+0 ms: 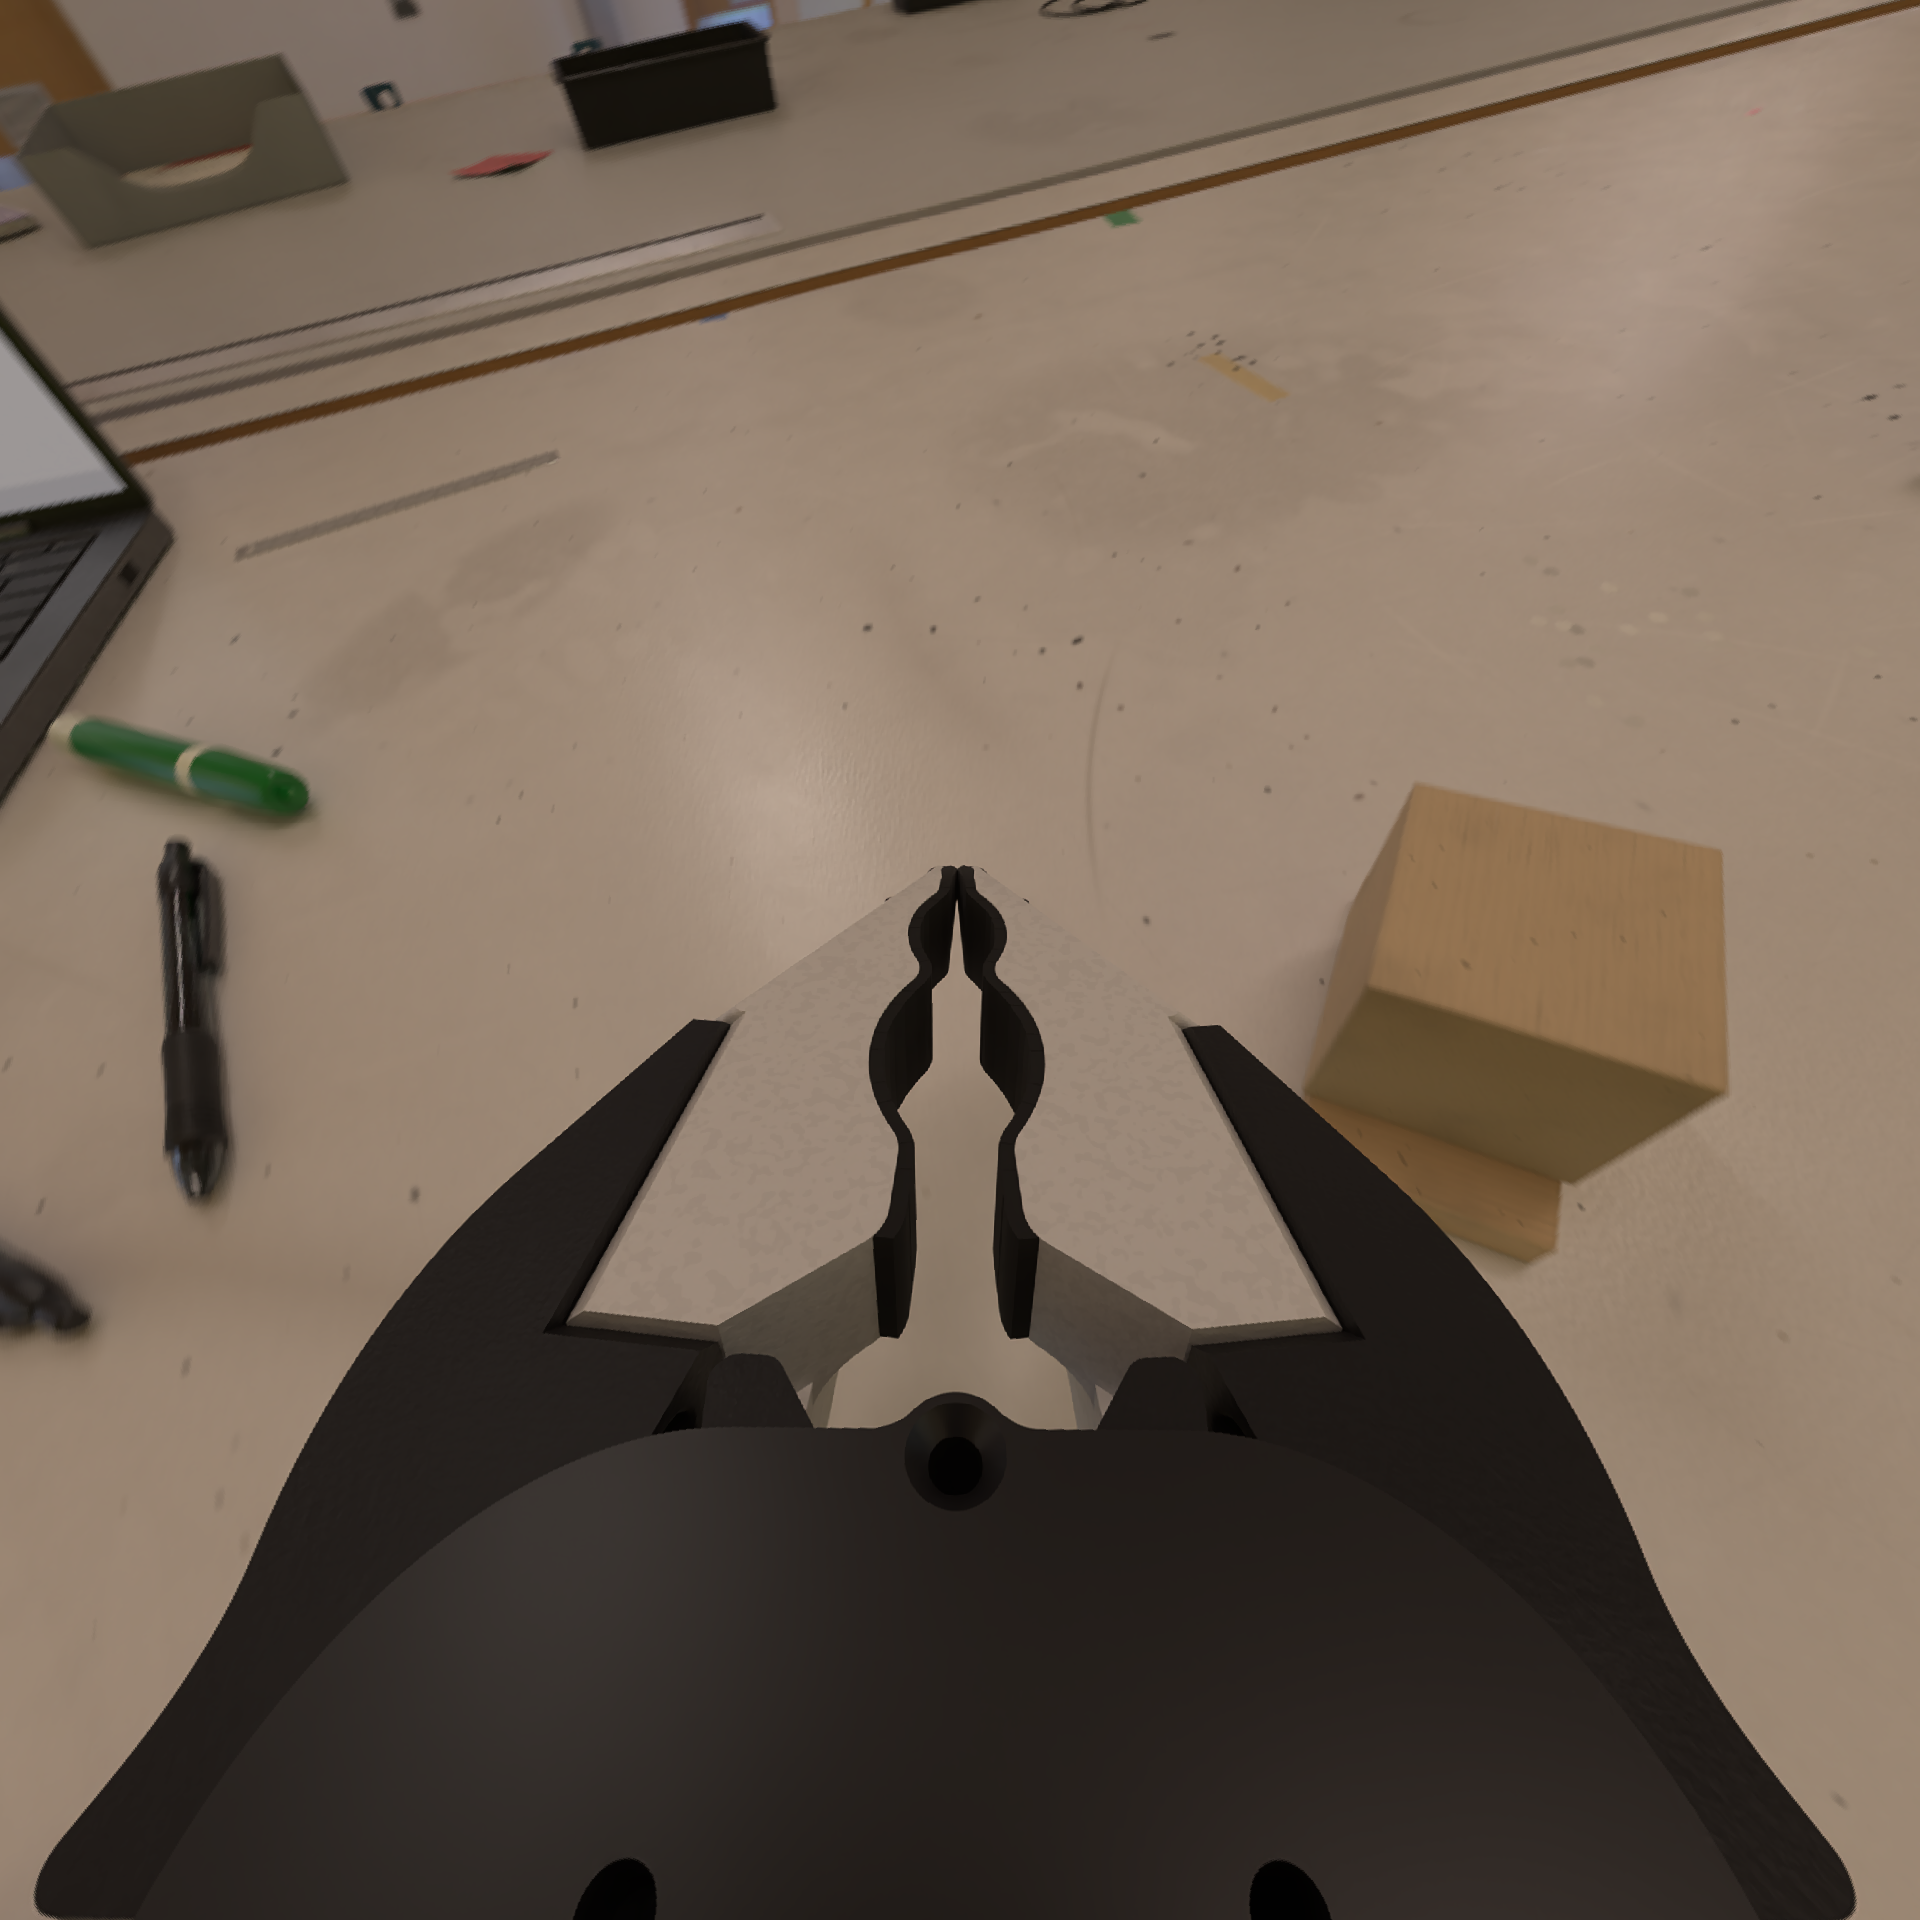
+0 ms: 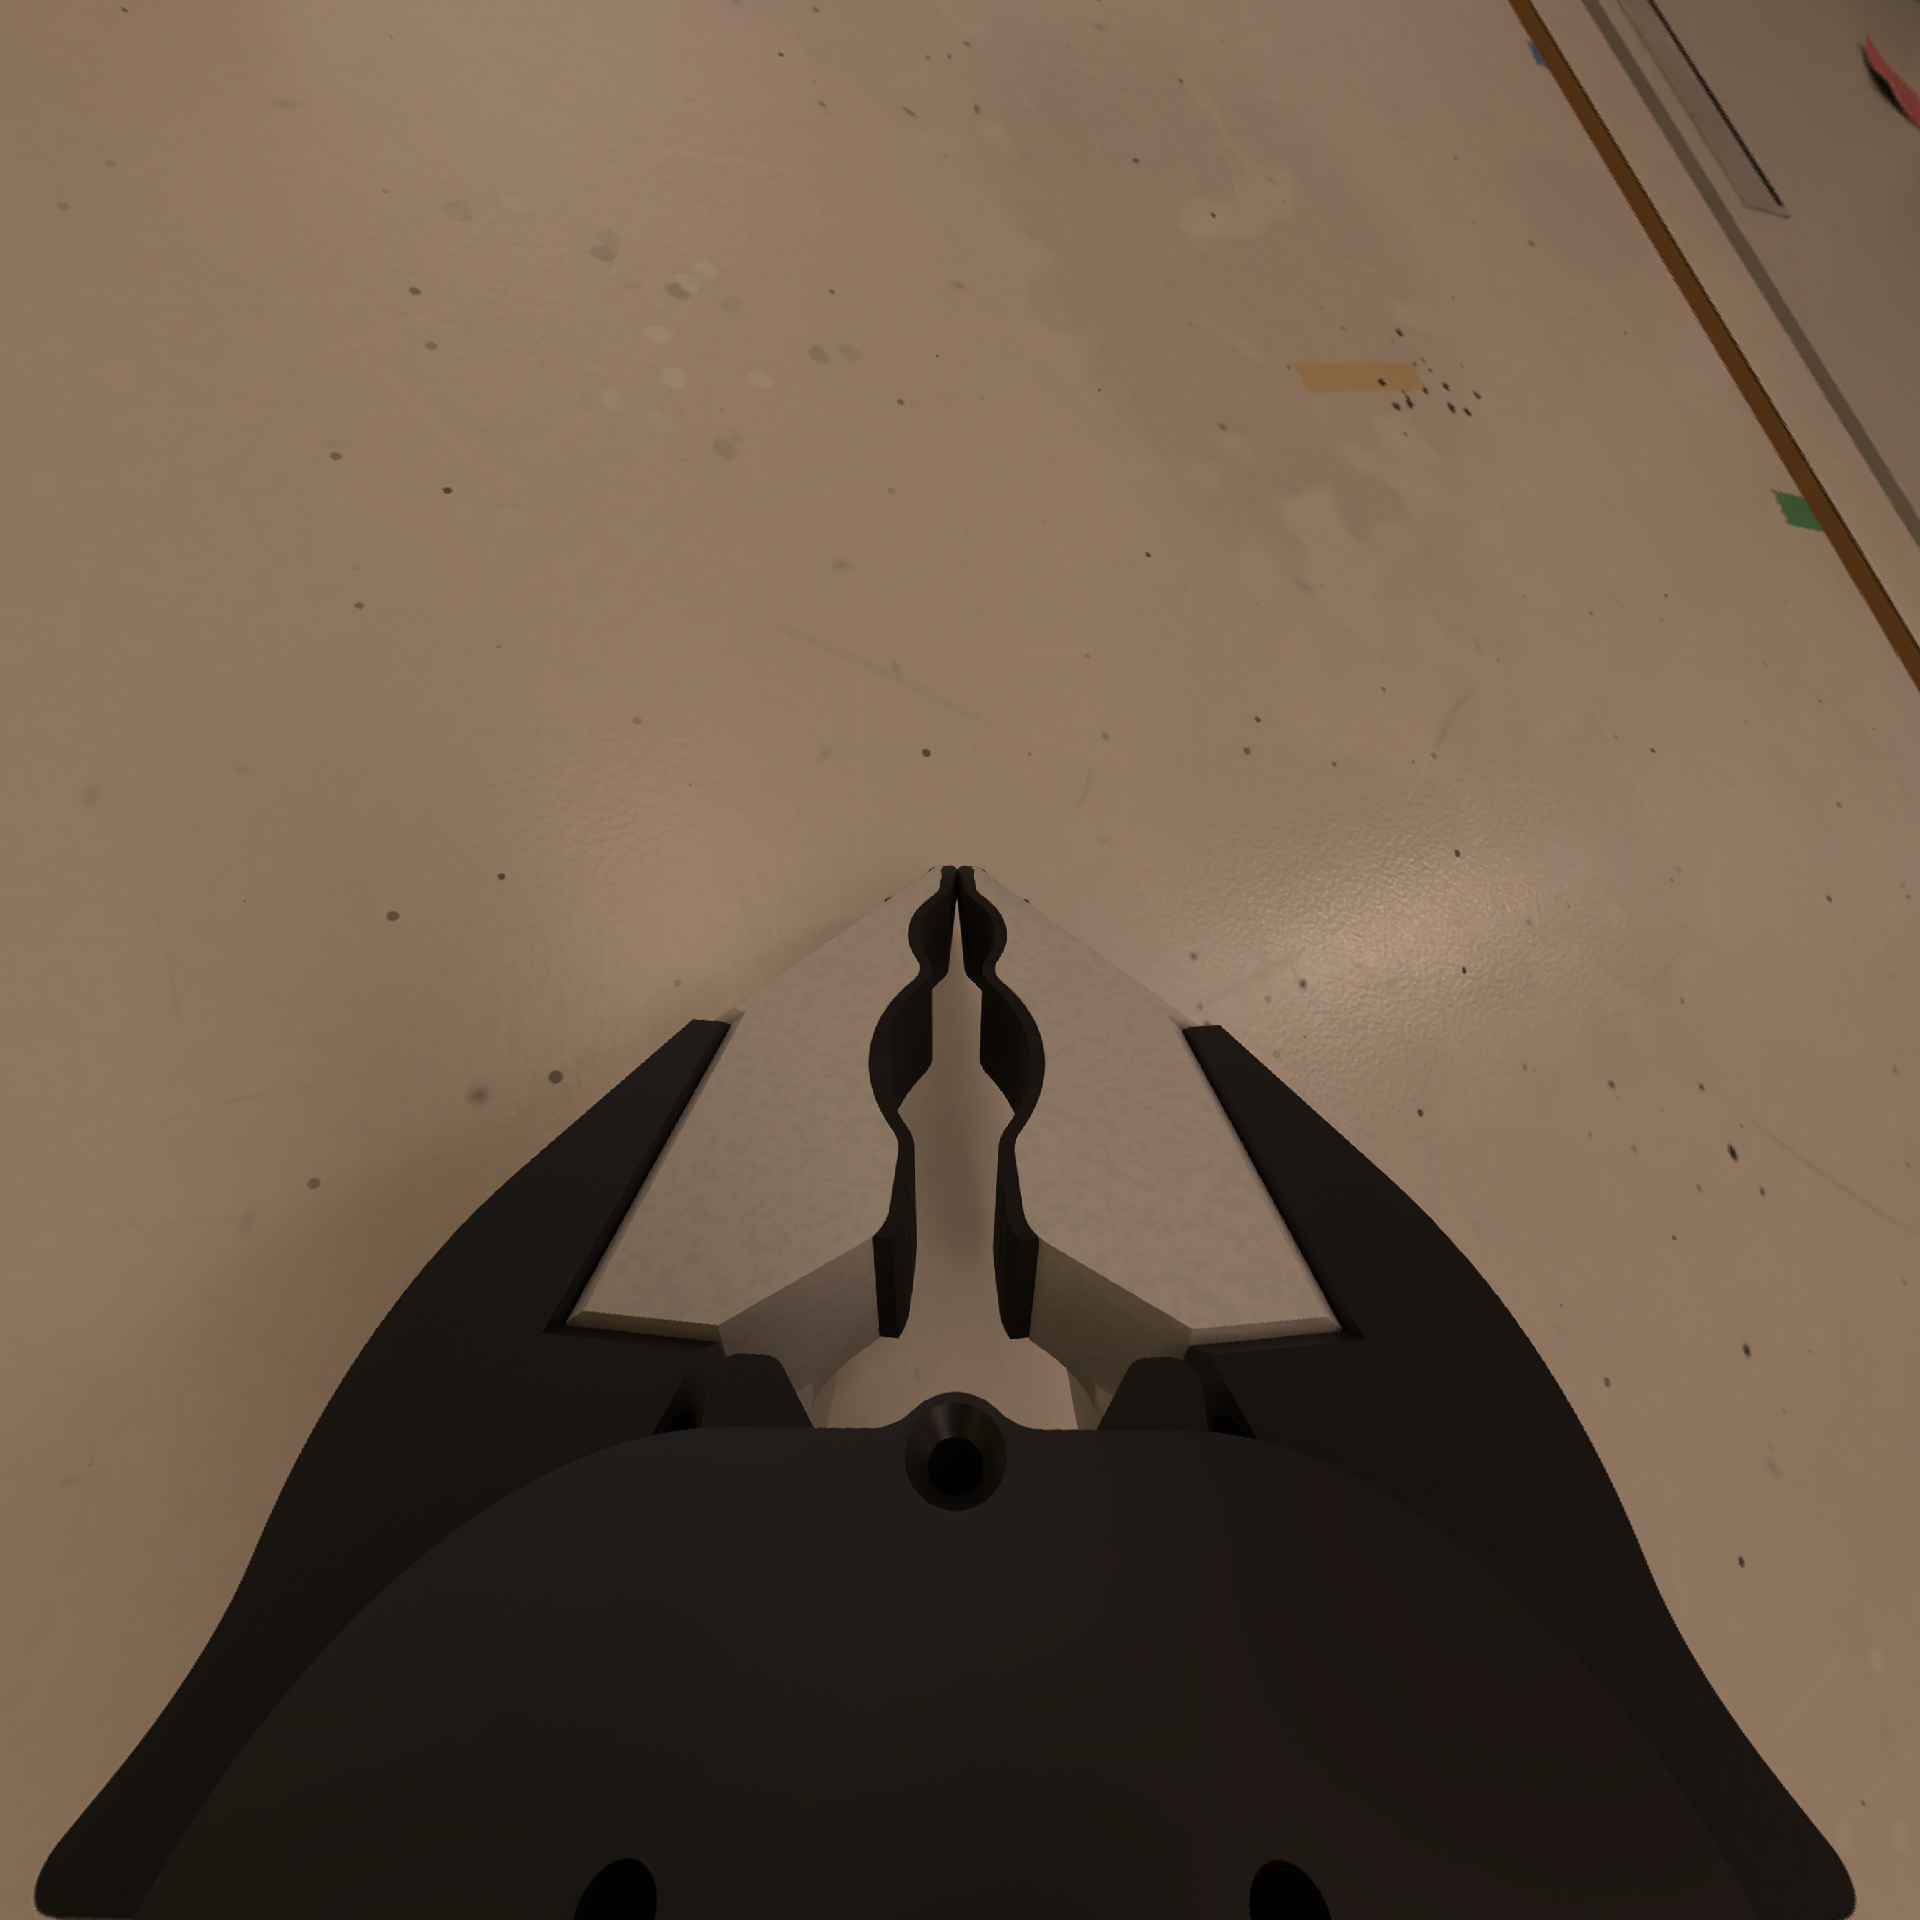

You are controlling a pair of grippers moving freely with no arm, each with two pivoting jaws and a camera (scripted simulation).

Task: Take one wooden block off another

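Note:
In the left wrist view a light wooden block (image 1: 1538,966) sits on top of a second wooden block (image 1: 1465,1195), turned a little so the lower one's corner sticks out at the front. The stack stands on the beige table to the right of my left gripper (image 1: 957,873), which is shut and empty, its tips level with the stack and apart from it. In the right wrist view my right gripper (image 2: 957,873) is shut and empty over bare table. No block shows in that view.
In the left wrist view a black pen (image 1: 192,1018) and a green marker (image 1: 187,767) lie at the left, beside an open laptop (image 1: 52,540). A black bin (image 1: 665,83) and a grey tray (image 1: 177,145) stand far back. A brown strip (image 2: 1714,343) crosses the table.

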